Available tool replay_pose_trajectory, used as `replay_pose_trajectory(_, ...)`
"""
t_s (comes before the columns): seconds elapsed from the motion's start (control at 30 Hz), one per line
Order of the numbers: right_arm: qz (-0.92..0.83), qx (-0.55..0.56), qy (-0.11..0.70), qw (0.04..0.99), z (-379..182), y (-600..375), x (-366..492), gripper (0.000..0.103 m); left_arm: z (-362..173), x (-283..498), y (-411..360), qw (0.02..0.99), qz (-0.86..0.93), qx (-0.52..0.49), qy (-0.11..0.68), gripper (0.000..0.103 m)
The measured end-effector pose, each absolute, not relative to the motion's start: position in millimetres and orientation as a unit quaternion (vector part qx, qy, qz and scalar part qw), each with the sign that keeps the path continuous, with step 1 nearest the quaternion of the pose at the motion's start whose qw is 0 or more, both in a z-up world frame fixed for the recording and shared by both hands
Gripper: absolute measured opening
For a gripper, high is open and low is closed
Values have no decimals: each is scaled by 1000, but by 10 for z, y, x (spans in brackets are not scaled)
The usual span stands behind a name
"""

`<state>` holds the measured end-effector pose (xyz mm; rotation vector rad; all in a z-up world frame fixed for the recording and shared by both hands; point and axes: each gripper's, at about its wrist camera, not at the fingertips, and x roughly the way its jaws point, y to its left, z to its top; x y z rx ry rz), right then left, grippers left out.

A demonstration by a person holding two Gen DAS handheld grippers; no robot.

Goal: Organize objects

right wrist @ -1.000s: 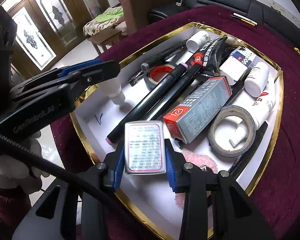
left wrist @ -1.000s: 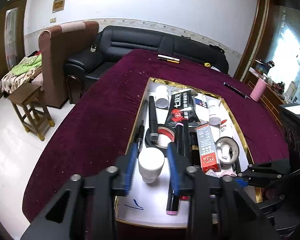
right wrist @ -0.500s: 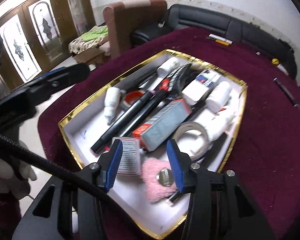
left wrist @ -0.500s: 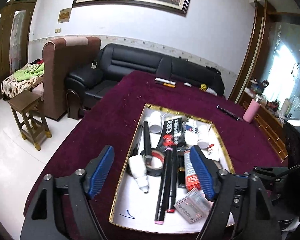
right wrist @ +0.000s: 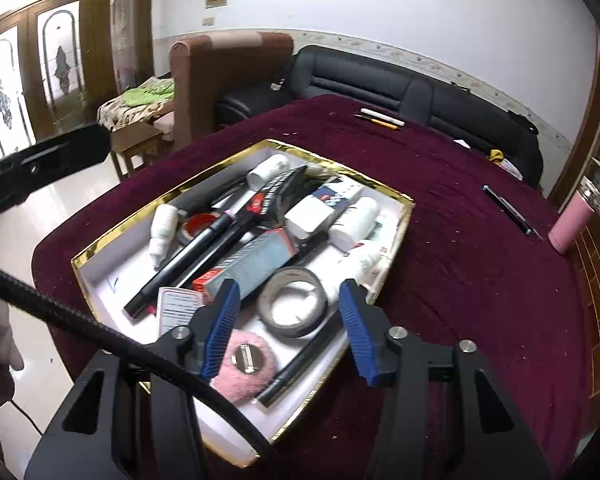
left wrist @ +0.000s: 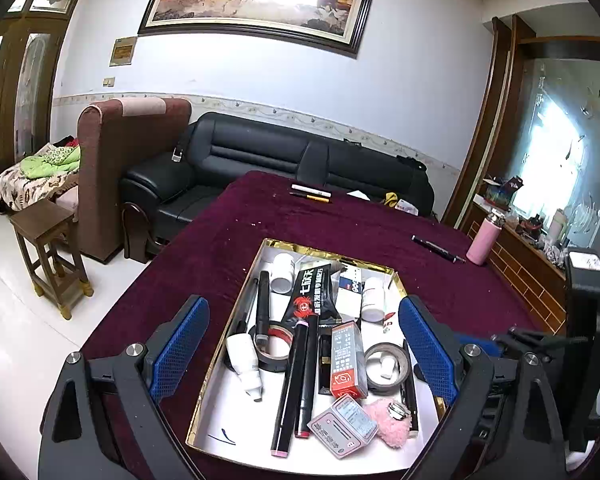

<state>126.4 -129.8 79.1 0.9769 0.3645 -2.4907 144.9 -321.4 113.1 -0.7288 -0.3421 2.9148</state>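
Both the left gripper (left wrist: 300, 344) and the right gripper (right wrist: 290, 326) hang spread and empty above the gold-rimmed tray (left wrist: 236, 320) on the maroon table (left wrist: 204, 264). The risk I see is crowding — a reach could nudge the black markers (left wrist: 296, 376), tape roll (right wrist: 294, 306) or small white bottle (left wrist: 244, 360) packed touching inside.

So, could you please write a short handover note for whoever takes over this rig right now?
Left gripper: open, empty, above the box.
Right gripper: open, empty, over the box's near corner.
The gold-rimmed box on the maroon table holds the white bottle, the card packet, markers, tape rolls and a red carton.
Left, probably: the black pen and the two pens at the table's far end, outside the box.
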Motion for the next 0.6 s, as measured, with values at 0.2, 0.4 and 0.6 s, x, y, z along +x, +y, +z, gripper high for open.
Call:
replay_pose_trajectory(0.2,-904,353,121,209,803,-1176,1242,54,1151,1479,-3109,56,962,-244,-106,93)
replay_pose_trajectory(0.4,-907,351,114,205,830,-1102,1240,54,1176,1503,-3007,56,963,-244,-99,93)
replay_pose_trajectory(0.6,-907,353,113,199,820,-1075,1224,55,1178,1523,-2942,54,963,-248,-95,93)
